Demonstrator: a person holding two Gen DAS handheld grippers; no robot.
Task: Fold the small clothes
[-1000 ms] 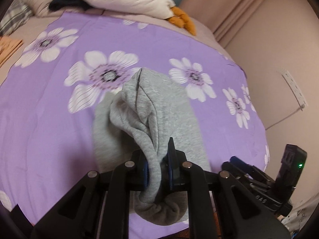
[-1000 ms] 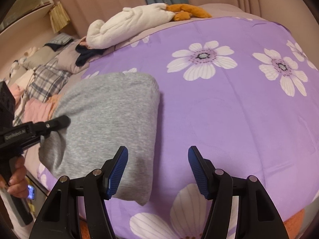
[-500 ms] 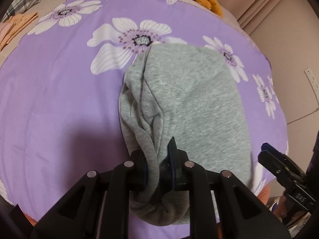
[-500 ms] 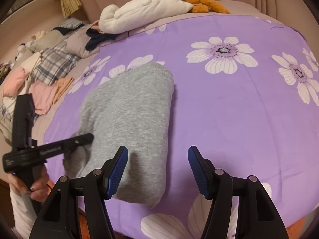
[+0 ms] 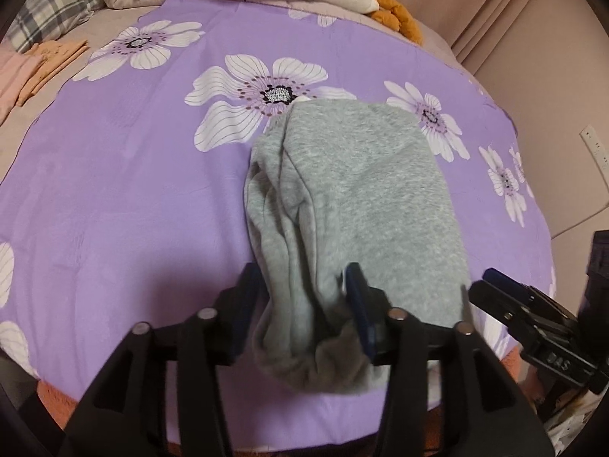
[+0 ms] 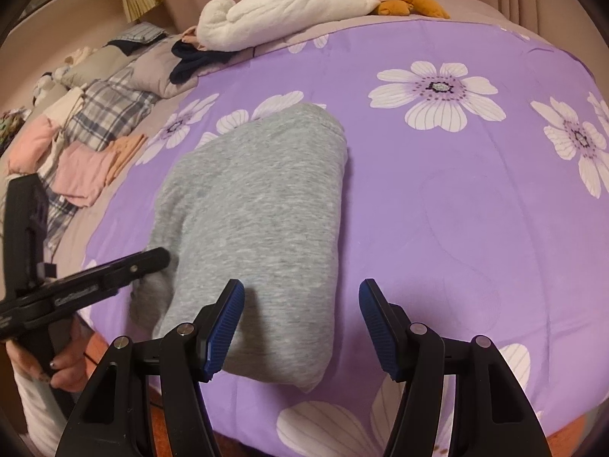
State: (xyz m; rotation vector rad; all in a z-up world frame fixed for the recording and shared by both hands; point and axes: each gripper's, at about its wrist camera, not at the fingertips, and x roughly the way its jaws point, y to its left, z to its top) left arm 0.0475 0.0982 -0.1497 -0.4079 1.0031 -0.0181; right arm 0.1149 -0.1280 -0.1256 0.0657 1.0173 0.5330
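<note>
The grey garment (image 5: 354, 205) lies folded on the bed (image 5: 114, 198). The left claw (image 5: 304, 304) is opening around its edge; the right claw (image 6: 300, 327) waits open, empty.

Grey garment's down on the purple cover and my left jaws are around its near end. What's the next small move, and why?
Probably draw the left gripper back off the grey garment: its jaws are opening, fabric between them, and the fold already lies flat on the cover.

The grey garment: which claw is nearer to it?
Left. The left claw straddles the grey garment's near edge, jaws opening; the right claw hovers open beside it.
</note>
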